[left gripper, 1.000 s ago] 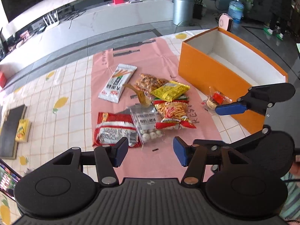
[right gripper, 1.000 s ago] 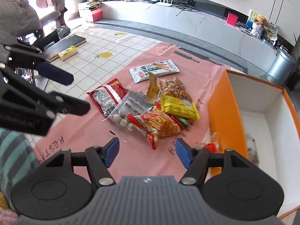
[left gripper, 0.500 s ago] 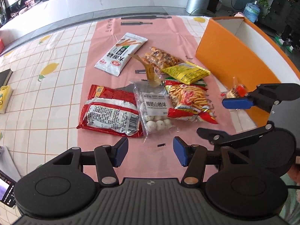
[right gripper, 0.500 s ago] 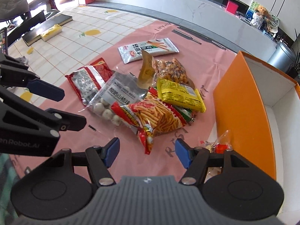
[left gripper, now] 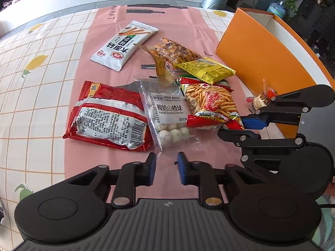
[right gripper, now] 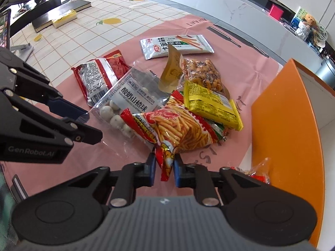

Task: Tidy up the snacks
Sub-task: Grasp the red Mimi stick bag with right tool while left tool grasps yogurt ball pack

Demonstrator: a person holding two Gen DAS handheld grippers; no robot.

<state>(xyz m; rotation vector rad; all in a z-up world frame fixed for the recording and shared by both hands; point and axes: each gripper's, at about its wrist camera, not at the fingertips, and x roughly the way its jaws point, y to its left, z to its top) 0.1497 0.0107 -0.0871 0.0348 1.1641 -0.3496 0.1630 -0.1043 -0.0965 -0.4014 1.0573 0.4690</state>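
Several snack packs lie on a pink mat [left gripper: 180,18]. My right gripper [right gripper: 164,168] is shut on the near corner of the red fries-stick bag [right gripper: 180,128], which also shows in the left wrist view [left gripper: 209,104]. My left gripper [left gripper: 166,170] has its fingers narrowed with a gap, just in front of the clear bag of white yogurt balls [left gripper: 167,113], holding nothing. In the right wrist view that gripper [right gripper: 83,125] sits at the clear bag's [right gripper: 127,102] corner. An orange box [right gripper: 286,121] stands to the right.
A red-silver bag [left gripper: 108,115], a white stick-snack pack [left gripper: 125,44], a nut pack [left gripper: 175,52] and a yellow pack [left gripper: 207,70] lie around. A small wrapped snack [left gripper: 261,98] rests by the box wall [left gripper: 261,48]. Books [right gripper: 60,16] lie far left.
Both grippers moved down and forward to the pile. The right gripper closed on the fries-stick bag's corner. The left gripper's fingers narrowed near the clear bag.
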